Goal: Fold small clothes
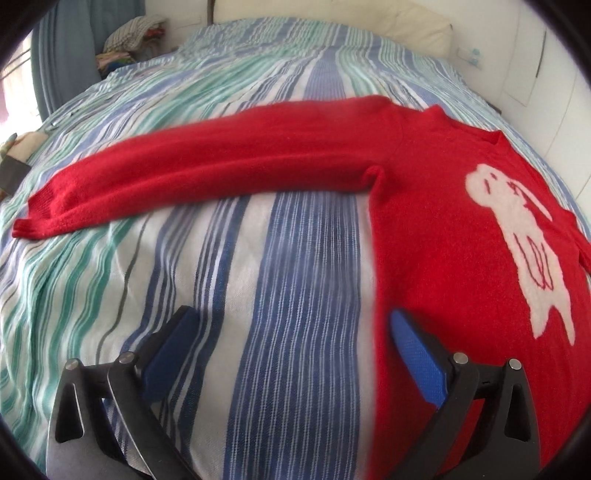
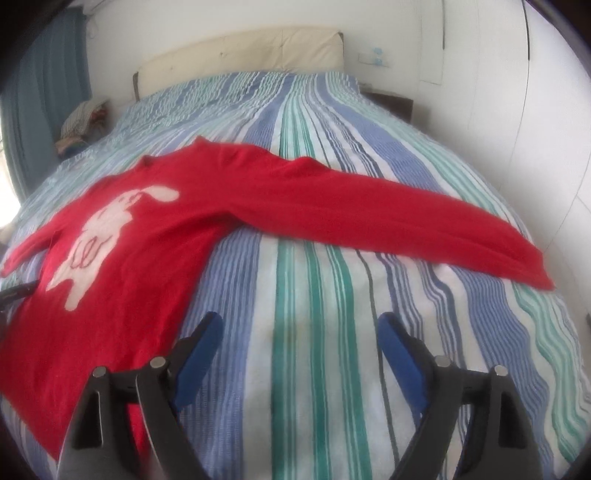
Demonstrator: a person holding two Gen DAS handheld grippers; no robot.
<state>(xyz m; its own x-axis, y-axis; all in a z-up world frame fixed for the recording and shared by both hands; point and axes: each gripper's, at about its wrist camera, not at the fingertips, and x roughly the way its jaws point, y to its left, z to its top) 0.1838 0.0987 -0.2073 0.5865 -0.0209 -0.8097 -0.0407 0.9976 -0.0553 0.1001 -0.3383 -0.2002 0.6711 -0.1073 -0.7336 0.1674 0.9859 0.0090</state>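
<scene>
A red knit sweater (image 1: 436, 236) with a white rabbit figure (image 1: 524, 236) lies flat, front up, on the striped bed. One sleeve (image 1: 207, 173) stretches out to the left in the left wrist view. In the right wrist view the sweater (image 2: 122, 258) lies at the left and its other sleeve (image 2: 399, 218) stretches to the right. My left gripper (image 1: 291, 328) is open and empty, above the bedspread at the sweater's left side edge. My right gripper (image 2: 299, 328) is open and empty, above the bedspread beside the sweater's right side edge.
The bed has a blue, green and white striped cover (image 2: 314, 288) and a cream headboard (image 2: 240, 55). A pile of cloth (image 1: 129, 33) sits by the blue curtain at the far left. White walls stand close on the right. A dark object (image 1: 11, 170) lies at the left bed edge.
</scene>
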